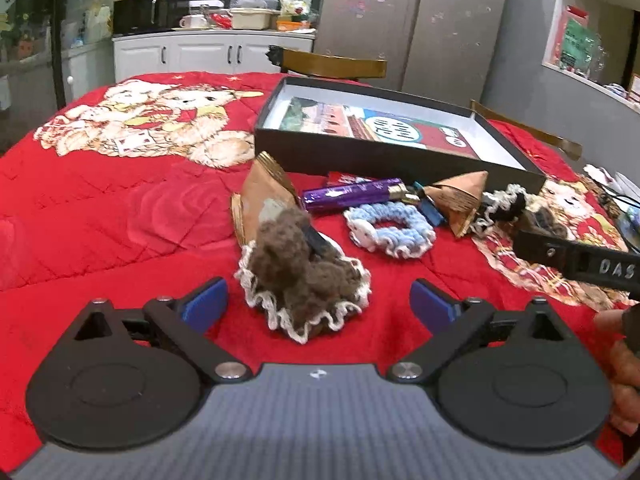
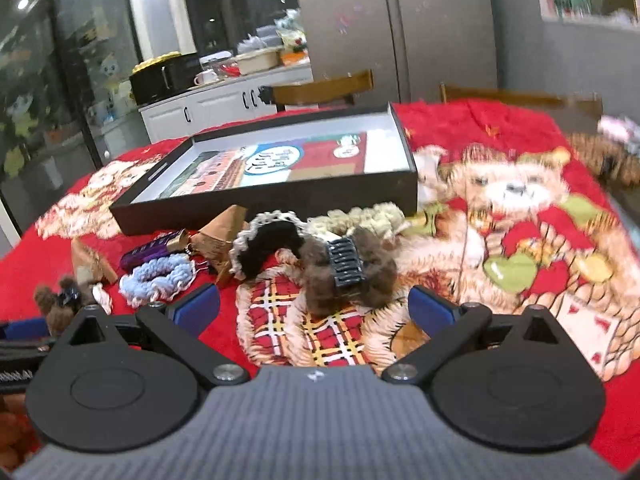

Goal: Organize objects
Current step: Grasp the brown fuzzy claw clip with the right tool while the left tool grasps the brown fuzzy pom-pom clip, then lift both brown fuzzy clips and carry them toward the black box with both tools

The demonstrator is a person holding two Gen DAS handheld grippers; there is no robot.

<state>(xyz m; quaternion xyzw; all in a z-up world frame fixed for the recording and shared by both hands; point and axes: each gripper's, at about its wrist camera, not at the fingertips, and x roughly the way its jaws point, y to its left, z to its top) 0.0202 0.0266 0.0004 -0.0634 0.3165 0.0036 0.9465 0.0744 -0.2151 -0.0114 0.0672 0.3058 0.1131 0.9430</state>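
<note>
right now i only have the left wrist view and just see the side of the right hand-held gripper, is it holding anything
Observer: No. The right hand-held gripper is open, with nothing pressed between its blue pads.
Operator: what is it pointing at
Observer: A brown fluffy hair piece with a dark plastic claw clip on top lies on the red quilt just ahead of its fingertips.
Operator: anything behind that i cant see
Observer: Yes, a cream crocheted scrunchie lies just behind it, close to the near wall of the shallow black cardboard box. I cannot tell whether it touches the box.
</note>
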